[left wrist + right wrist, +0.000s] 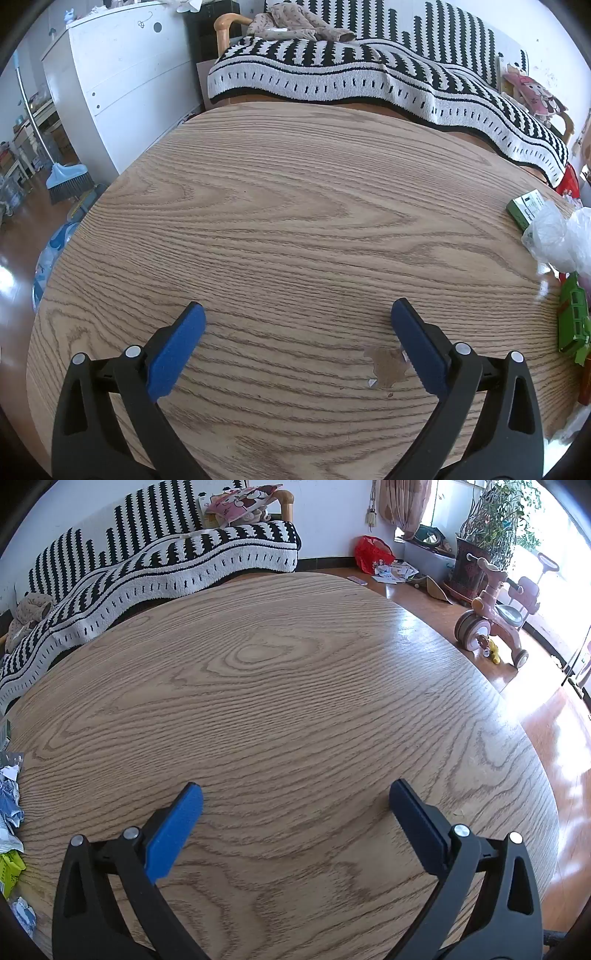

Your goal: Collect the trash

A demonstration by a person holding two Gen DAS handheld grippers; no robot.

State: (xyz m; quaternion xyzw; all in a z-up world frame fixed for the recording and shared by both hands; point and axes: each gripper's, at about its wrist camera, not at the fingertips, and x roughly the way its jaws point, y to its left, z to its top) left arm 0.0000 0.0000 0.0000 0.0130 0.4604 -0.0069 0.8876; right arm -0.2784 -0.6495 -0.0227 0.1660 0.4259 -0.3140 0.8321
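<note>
Trash lies on a wooden table [295,206]. In the left wrist view, at the far right, I see a crumpled clear plastic bag [561,236], a green box [526,210] and green packaging [572,317]. My left gripper [297,314] is open and empty above the table, well left of that trash. In the right wrist view the table [280,686] shows crumpled white and blue wrappers [9,805] and a yellow-green wrapper [11,867] at the far left edge. My right gripper [295,794] is open and empty, well right of them.
A sofa with a black-and-white striped blanket [369,70] stands behind the table. A white cabinet [122,77] and a broom [68,181] are at the left. In the right wrist view a pink tricycle [495,616], a plant pot [469,568] and a red bag [373,554] stand on the floor.
</note>
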